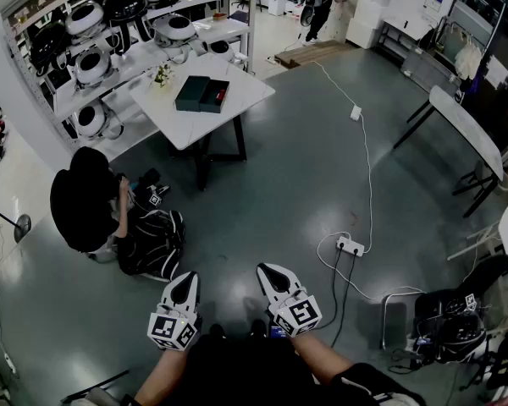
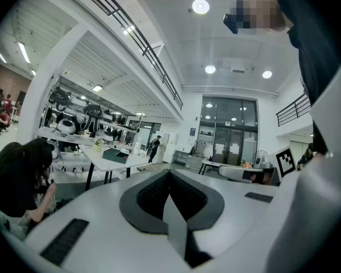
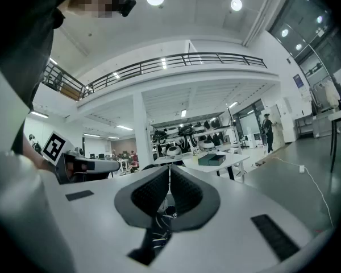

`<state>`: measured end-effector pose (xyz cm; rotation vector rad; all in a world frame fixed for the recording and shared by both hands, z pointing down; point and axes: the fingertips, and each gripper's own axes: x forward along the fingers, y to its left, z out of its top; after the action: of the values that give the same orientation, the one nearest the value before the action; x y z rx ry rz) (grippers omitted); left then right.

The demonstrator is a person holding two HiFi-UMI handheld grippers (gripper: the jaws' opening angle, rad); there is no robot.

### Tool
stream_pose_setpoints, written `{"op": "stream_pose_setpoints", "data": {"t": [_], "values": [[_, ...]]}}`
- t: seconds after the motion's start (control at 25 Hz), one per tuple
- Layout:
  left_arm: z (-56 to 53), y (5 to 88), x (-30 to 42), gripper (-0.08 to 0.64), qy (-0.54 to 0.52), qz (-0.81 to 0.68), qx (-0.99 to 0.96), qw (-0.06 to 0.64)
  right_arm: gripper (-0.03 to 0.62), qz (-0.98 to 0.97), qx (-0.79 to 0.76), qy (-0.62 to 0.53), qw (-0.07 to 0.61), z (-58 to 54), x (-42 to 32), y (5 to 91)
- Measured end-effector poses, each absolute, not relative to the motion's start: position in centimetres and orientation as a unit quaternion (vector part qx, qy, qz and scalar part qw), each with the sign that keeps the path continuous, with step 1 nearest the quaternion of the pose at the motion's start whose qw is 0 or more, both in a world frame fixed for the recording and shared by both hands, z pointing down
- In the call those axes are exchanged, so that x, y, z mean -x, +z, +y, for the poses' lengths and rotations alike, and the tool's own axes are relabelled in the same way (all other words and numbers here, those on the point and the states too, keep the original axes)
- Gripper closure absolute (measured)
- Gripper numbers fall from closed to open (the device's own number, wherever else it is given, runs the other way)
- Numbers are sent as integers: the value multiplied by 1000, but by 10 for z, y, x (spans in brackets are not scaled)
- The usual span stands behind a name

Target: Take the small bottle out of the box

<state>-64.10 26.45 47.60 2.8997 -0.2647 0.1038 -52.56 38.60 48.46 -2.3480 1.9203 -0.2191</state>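
both grippers sit close in: left gripper (image 1: 184,279) and right gripper (image 1: 271,271), jaws pressed together, empty. box (image 1: 202,93) lies far off on white table (image 1: 186,127); bottle unseen, presumably inside. likely light, rigid, slick: pinch mid-body.

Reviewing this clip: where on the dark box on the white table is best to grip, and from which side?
Probably from above, jaws across the narrow width of the dark box: it lies flat and low on the white table, so its side walls offer little height. Finer detail is too distant to judge.
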Motion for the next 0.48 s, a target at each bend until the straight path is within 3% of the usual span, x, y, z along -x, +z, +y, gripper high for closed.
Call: {"op": "stream_pose_setpoints", "data": {"t": [0.48], "values": [[266, 459, 654, 545, 4, -94, -989, 117, 555, 623, 778, -68, 41, 395, 546, 467]]}}
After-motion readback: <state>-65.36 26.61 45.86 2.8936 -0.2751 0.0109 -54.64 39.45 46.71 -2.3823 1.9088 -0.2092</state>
